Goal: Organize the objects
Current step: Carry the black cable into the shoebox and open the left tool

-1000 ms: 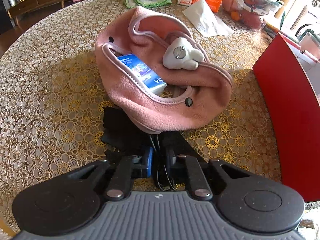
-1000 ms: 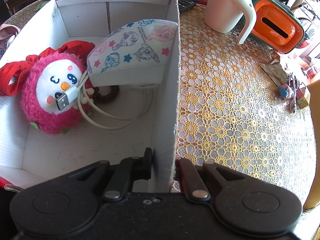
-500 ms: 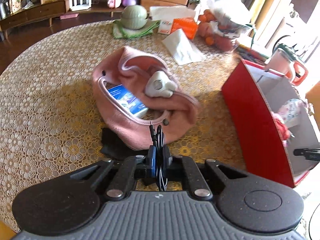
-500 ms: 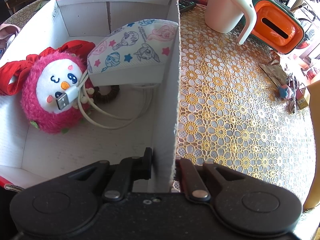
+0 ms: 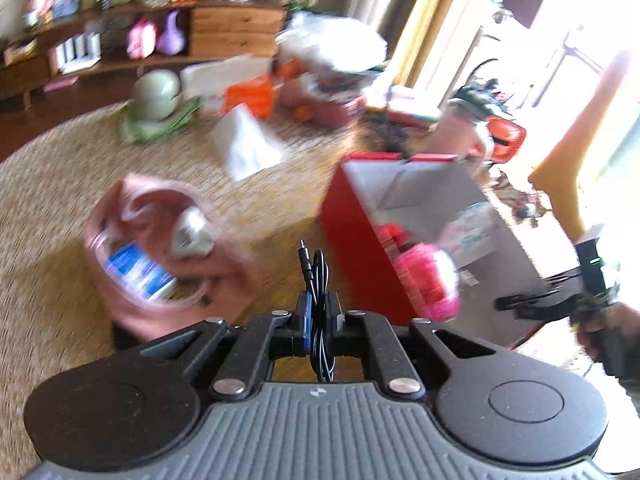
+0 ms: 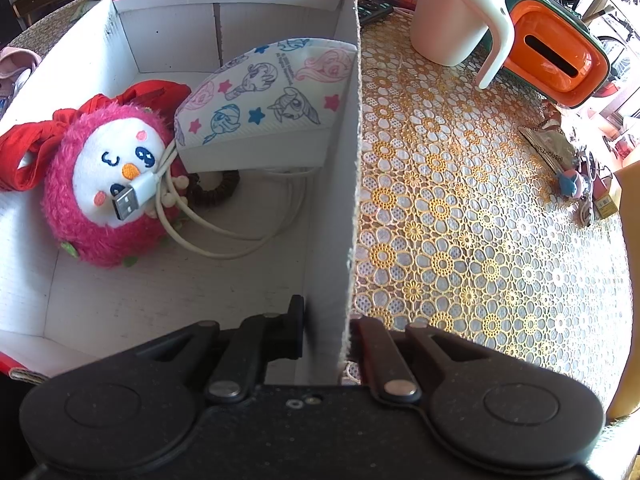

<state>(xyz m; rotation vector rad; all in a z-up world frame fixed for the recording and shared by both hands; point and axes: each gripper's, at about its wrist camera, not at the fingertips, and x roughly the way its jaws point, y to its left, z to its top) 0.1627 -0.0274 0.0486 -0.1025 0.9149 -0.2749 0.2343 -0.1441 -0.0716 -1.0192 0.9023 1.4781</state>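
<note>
My left gripper (image 5: 318, 312) is shut on a coiled black audio cable (image 5: 316, 276), whose plug sticks up above the fingers. It hangs above the table between a pink fleece pouch (image 5: 160, 248) on the left and a red box (image 5: 360, 240) on the right. The pouch holds a blue packet (image 5: 136, 276) and a white charger (image 5: 192, 232). My right gripper (image 6: 326, 328) is shut on the white side wall (image 6: 344, 200) of that box. Inside lie a pink plush toy (image 6: 104, 188), a cartoon-print mask (image 6: 264, 100), a white USB cable (image 6: 224, 236) and a brown hair tie (image 6: 216, 196).
A lace cloth (image 6: 480, 220) covers the round table. A white mug (image 6: 452, 16) and an orange device (image 6: 556, 52) stand right of the box. A green lidded bowl (image 5: 156, 96), tissues (image 5: 248, 144) and bags of fruit crowd the far side. A person's hand (image 5: 608, 332) holds the right gripper.
My left gripper has lifted the black cable off the table and swung right, so the red box and the right gripper have come into view. The right gripper has stayed put.
</note>
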